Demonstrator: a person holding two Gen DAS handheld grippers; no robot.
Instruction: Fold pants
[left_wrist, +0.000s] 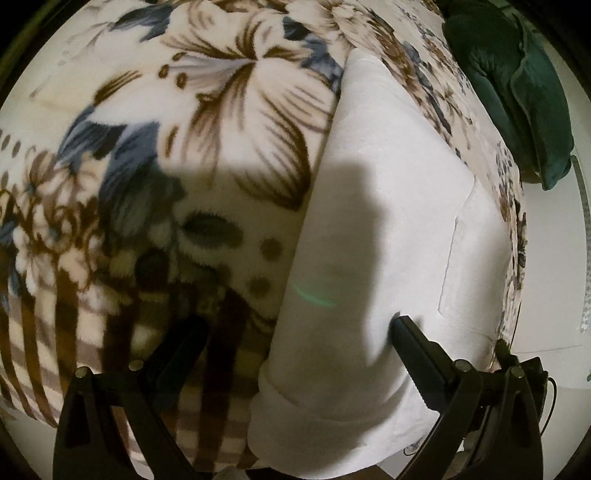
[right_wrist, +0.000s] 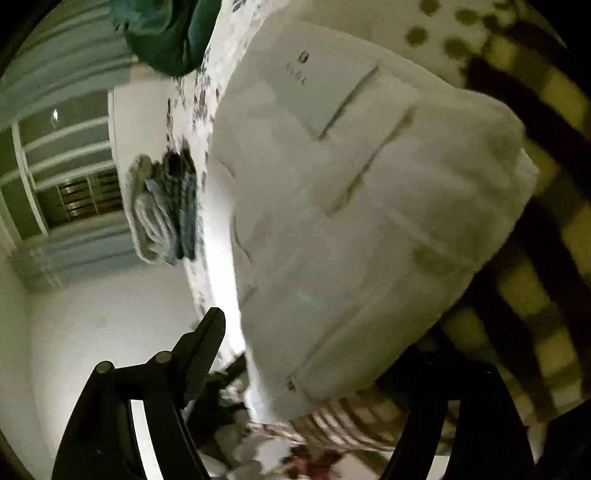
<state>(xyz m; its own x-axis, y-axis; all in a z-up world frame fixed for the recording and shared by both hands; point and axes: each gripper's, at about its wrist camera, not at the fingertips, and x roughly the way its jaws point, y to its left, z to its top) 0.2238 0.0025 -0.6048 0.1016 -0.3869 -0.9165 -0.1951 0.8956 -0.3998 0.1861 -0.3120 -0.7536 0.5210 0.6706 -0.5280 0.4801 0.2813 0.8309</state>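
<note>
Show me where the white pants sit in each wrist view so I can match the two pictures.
Left wrist: white pants run from bottom centre up to upper right, on the floral blanket.
Right wrist: white pants fill the centre and upper right, pocket side showing.
Shared landmark: the dark green cushion, upper right in the left view, top left in the right view.
</note>
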